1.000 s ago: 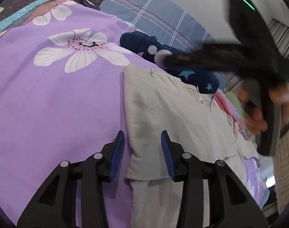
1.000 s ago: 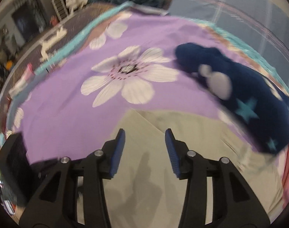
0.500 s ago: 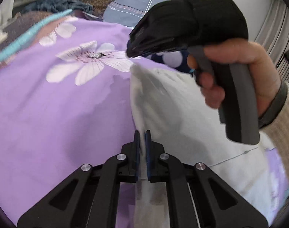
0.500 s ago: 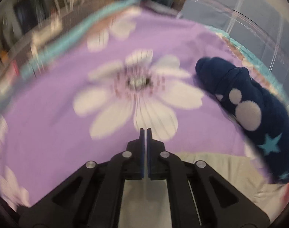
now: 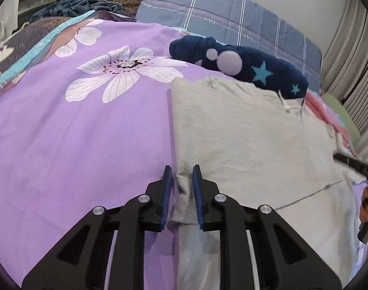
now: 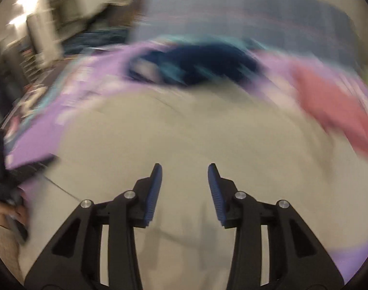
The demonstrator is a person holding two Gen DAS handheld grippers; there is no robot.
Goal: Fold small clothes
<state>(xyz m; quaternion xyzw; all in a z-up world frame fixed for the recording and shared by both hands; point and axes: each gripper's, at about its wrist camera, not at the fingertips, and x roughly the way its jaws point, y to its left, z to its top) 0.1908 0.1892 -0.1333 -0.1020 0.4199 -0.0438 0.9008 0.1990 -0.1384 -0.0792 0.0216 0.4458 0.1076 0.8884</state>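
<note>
A beige garment (image 5: 244, 133) lies folded flat on the purple flowered bedspread (image 5: 75, 133). My left gripper (image 5: 182, 176) is open, its jaws astride the garment's left folded edge, which bunches up between the pads without being clamped. My right gripper (image 6: 185, 176) is open and empty above the middle of the beige garment (image 6: 184, 125); its view is heavily motion-blurred. The right gripper's body shows at the right edge of the left wrist view (image 5: 363, 193).
A navy fleece garment with stars and dots (image 5: 239, 62) lies just behind the beige one. A pink garment (image 6: 334, 101) lies to the right. A plaid pillow (image 5: 232, 24) and dark blankets sit at the back of the bed.
Both grippers were shut on the garment's edge half a second ago and are now open. The right gripper has swung away to the right, over the garment's middle.
</note>
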